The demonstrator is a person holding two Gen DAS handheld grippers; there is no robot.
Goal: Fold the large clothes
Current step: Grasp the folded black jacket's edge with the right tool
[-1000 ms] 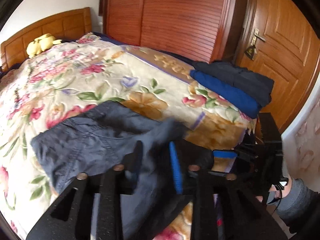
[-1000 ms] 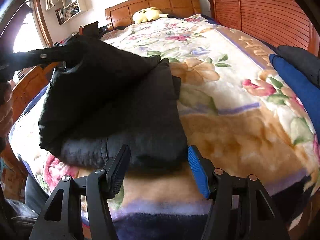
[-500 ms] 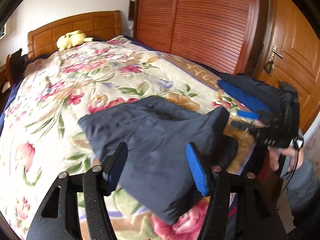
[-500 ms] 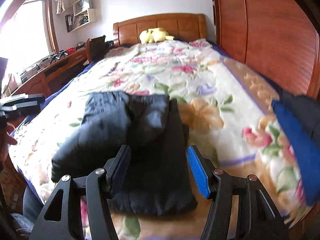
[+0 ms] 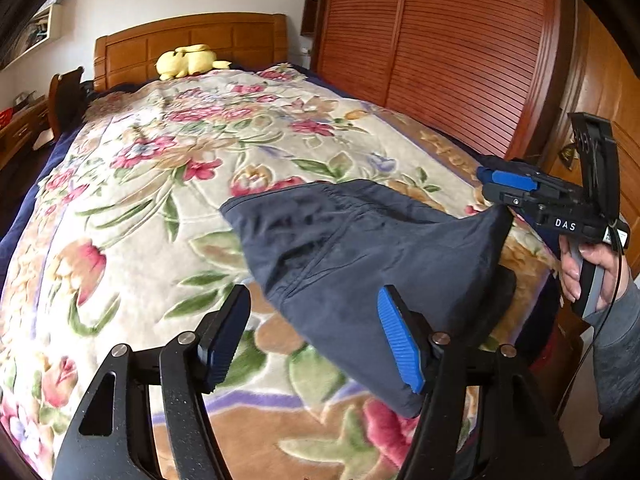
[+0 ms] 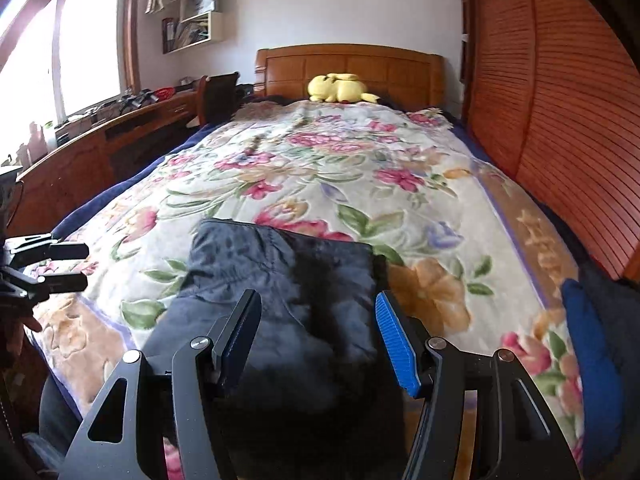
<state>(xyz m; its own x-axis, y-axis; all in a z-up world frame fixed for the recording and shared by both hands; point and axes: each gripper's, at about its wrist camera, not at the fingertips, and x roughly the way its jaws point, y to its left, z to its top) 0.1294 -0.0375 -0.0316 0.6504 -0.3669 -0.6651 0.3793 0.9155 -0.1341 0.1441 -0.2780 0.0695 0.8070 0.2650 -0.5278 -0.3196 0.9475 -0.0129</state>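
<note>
A dark navy garment (image 5: 360,248) lies folded in a compact bundle on the floral blanket (image 5: 140,200) near the foot of the bed. My left gripper (image 5: 314,312) hovers at the bundle's near left edge, open, with no cloth pinched between its pads. My right gripper (image 6: 318,312) hangs open above the same garment (image 6: 280,280), which lies below its fingers. In the left wrist view the right gripper (image 5: 486,184) shows beyond the bundle's far corner, held by a hand in a grey sleeve. At the left edge of the right wrist view the left gripper (image 6: 76,266) appears.
A stack of folded blue and dark clothes (image 6: 588,352) sits at the bed's right edge. A yellow plush toy (image 5: 188,62) rests by the wooden headboard. Slatted wardrobe doors (image 5: 460,60) run along the right side; a wooden desk (image 6: 100,140) lines the left.
The left gripper let go of the garment's flap, opened, and drew back to the left. The flap now lies on the bundle. The right gripper rose and pulled back from the garment.
</note>
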